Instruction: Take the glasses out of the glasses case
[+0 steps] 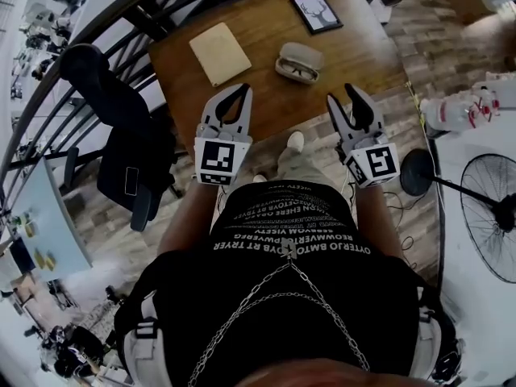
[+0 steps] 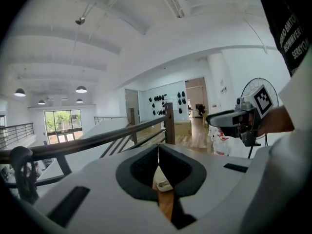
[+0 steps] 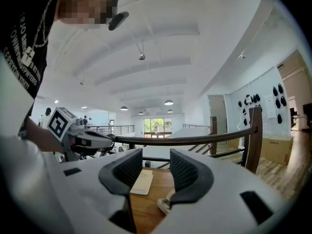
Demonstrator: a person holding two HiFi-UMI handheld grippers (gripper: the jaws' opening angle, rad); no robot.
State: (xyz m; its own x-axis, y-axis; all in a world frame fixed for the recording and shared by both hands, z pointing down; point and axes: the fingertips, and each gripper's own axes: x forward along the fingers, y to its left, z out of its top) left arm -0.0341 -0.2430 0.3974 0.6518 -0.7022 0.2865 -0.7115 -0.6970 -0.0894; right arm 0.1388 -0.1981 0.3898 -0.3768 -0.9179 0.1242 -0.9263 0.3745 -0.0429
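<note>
Glasses case (image 1: pixel 300 61) open on worktop (image 1: pixel 266 103), glasses (image 1: pixel 300 72) inside; left hand-held gripper (image 1: pixel 243 89) at its 8 o'clock, right hand-held gripper (image 1: pixel 341 95) at 4, neither touching. Left gripper view: jaws closed, empty, probably meant to steady the case. Right gripper view: jaws apart, case low at 6 o'clock, likely readied for the pick.
</note>
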